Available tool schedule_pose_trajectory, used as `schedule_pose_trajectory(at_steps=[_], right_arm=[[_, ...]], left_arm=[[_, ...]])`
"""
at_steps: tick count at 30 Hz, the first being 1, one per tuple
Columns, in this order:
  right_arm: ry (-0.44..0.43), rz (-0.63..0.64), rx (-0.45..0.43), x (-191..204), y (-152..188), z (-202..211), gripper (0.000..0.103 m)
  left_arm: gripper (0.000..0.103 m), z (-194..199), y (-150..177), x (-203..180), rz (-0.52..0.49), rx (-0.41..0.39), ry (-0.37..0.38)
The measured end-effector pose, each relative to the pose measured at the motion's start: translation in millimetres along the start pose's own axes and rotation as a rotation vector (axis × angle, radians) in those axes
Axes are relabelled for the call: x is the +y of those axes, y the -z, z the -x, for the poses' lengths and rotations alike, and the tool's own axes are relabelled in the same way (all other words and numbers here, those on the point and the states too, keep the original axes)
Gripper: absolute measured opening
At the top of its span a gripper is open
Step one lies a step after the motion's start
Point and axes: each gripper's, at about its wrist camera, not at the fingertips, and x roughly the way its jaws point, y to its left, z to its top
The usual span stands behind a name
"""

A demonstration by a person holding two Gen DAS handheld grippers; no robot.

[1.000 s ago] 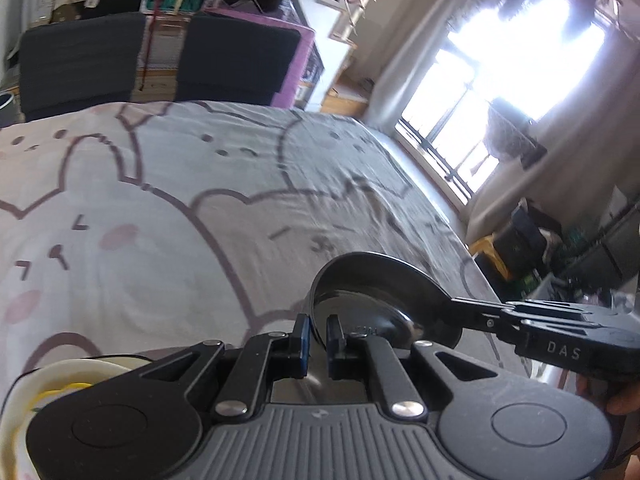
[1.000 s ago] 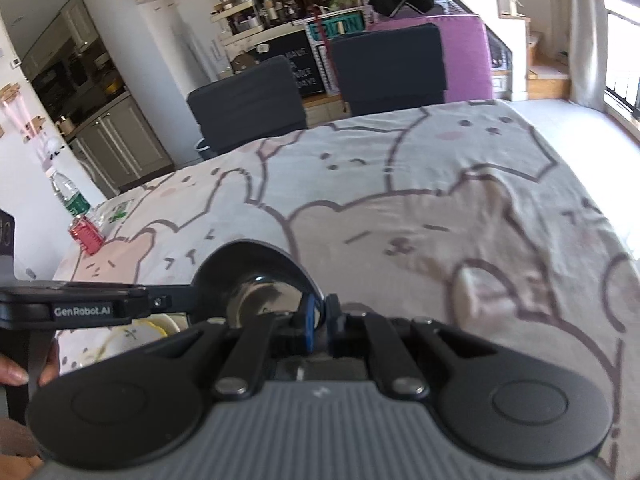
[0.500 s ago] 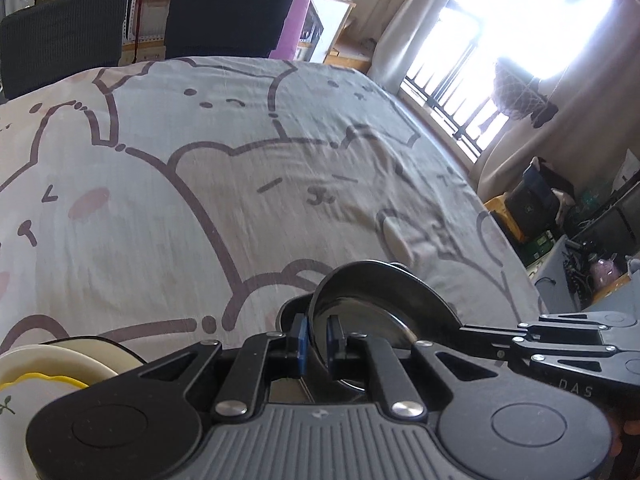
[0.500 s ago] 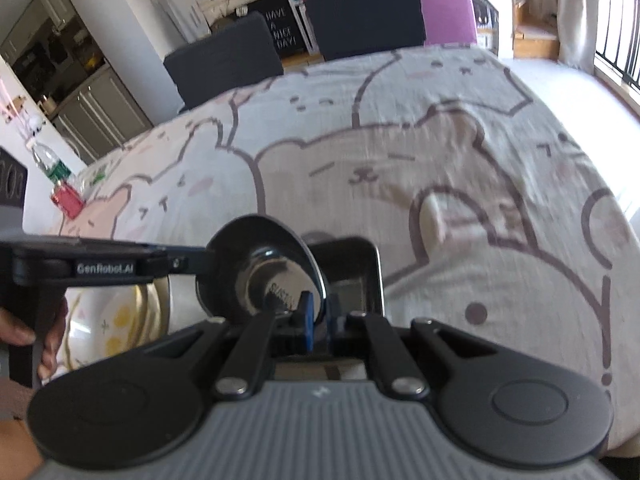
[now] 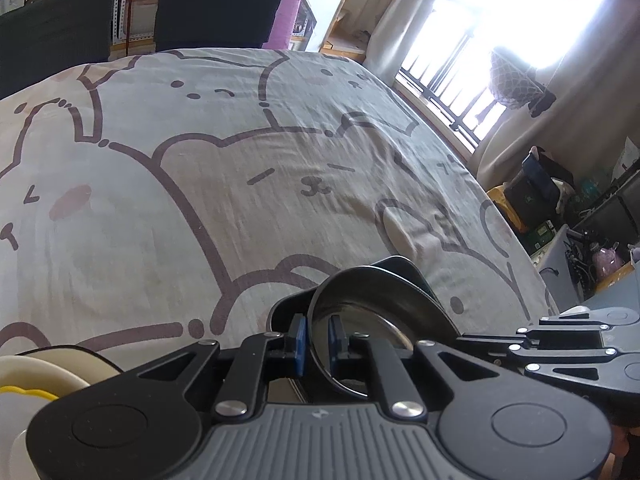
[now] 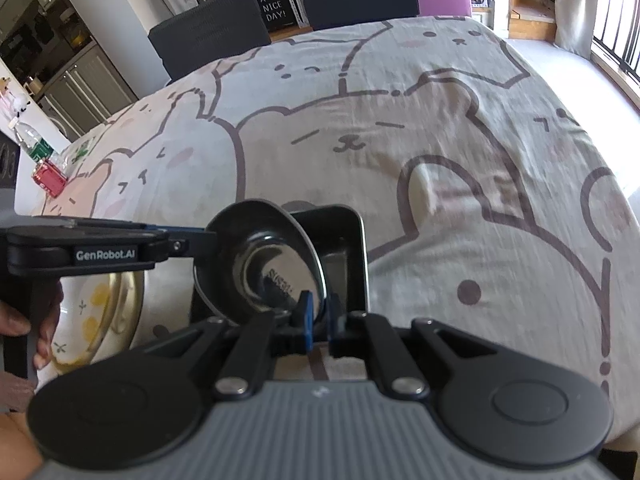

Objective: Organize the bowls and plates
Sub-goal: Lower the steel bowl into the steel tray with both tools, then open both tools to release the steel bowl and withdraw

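A round steel bowl (image 5: pixel 376 312) (image 6: pixel 256 264) is held tilted between both grippers, just above a black square dish (image 6: pixel 344 248) (image 5: pixel 284 312) on the table. My left gripper (image 5: pixel 318 340) is shut on the bowl's left rim; it also shows in the right wrist view (image 6: pixel 208 236). My right gripper (image 6: pixel 318 318) is shut on the bowl's near-right rim; its fingers (image 5: pixel 520 344) enter the left wrist view from the right. A white plate with yellow marks (image 6: pixel 100 312) (image 5: pixel 36 376) lies to the left.
The table wears a bear-print cloth (image 5: pixel 240 184). A red box (image 6: pixel 48 178) and a water bottle (image 6: pixel 34 146) stand at the far left edge. Two dark chairs (image 6: pixel 248 36) stand behind the table. A window (image 5: pixel 500 40) is on the right.
Both grippers have come down and nearer with the bowl. The black square dish has come into view beneath it, and the bowl tilts more steeply.
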Motion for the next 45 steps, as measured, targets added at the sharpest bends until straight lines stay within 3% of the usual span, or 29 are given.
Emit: schedule_pose_trajectory(at_steps=[6,11,15,17,20,25,28,30,33,36,40,45], right_arm=[[0.021,0.013,0.011,0.3,-0.9,-6.3,0.009],[0.028,0.019,0.017,2.3,-1.3,-11.5,0.010],[0.032,0.017,0.028,4.0,-1.5,-15.2,0.016],[0.022,0.010,0.034,3.9,-0.9,-16.2,0.018],[-0.002,0.010,0.039,6.1,-2.1,-13.6,0.033],[-0.058,-0.008,-0.067,3.8,-9.4,12.2,0.034],[-0.023,-0.017,-0.092,-4.7,-14.6,14.3,0.031],[0.002,-0.011,-0.079,-9.5,-16.8,9.5,0.019],[0.032,0.003,-0.054,-14.1,-19.0,0.6,0.015],[0.044,0.022,-0.039,-16.0,-20.2,-5.6,0.015],[0.032,0.039,-0.019,-17.2,-20.8,-10.6,0.015],[0.045,0.078,0.010,-19.2,-22.6,-17.2,0.007]], left_arm=[[0.013,-7.4,0.4,2.9,0.013,0.000,0.006],[0.024,-9.7,-0.2,4.9,0.026,-0.005,0.024],[0.041,-4.7,-3.2,4.0,0.031,-0.017,0.049],[0.041,0.5,-5.0,2.6,0.029,-0.030,0.067],[0.041,9.4,-7.6,0.1,0.023,-0.041,0.077],[0.040,20.6,-6.9,-4.5,-0.025,-0.011,0.033],[0.039,18.9,0.2,-4.3,-0.059,0.027,-0.005],[0.038,14.6,5.9,-2.0,-0.070,0.060,-0.019],[0.030,7.6,11.7,0.2,-0.091,0.110,-0.046],[0.028,0.8,15.4,1.8,-0.105,0.145,-0.064],[0.028,-2.8,19.0,2.3,-0.115,0.156,-0.062],[0.028,-5.2,22.7,-0.5,-0.143,0.157,-0.067]])
